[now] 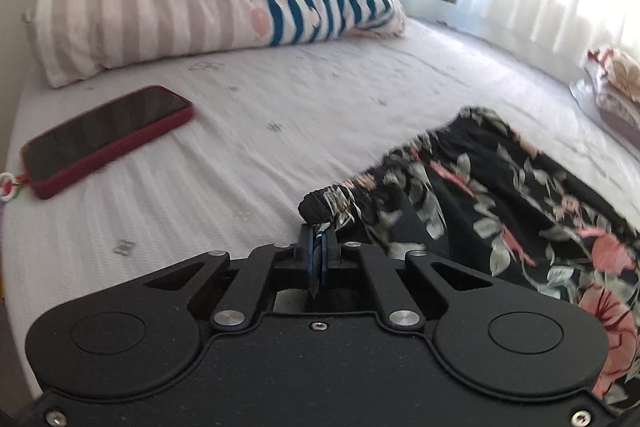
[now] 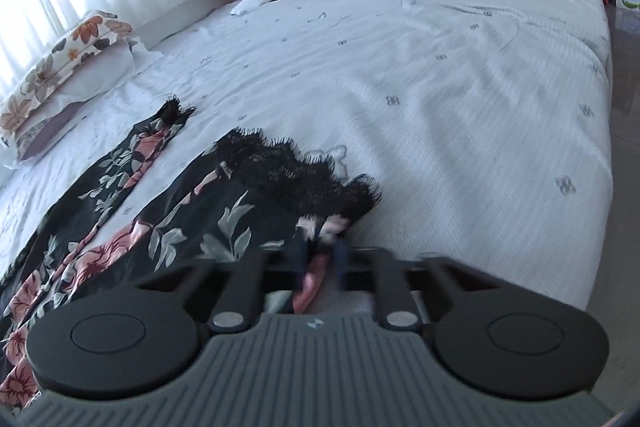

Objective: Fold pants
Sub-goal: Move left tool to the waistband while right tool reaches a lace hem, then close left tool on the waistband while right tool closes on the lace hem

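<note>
Black floral pants (image 1: 500,211) lie spread on the white bedsheet (image 1: 280,107), occupying the lower right of the left wrist view and the lower left of the right wrist view. Left gripper (image 1: 319,239) is clamped tight on the gathered elastic waistband (image 1: 332,201) at its near corner, low centre of frame. Right gripper (image 2: 320,255) is closed on the leg hem beside the black lace trim (image 2: 304,167), with pink fabric visibly pinched between its fingers. Judgement: holding one end in each gripper suits carrying one end over the other for a fold. Red-cased phone (image 1: 104,139) rests well apart at left; striped pillow (image 1: 140,15) sits upper left.
</note>
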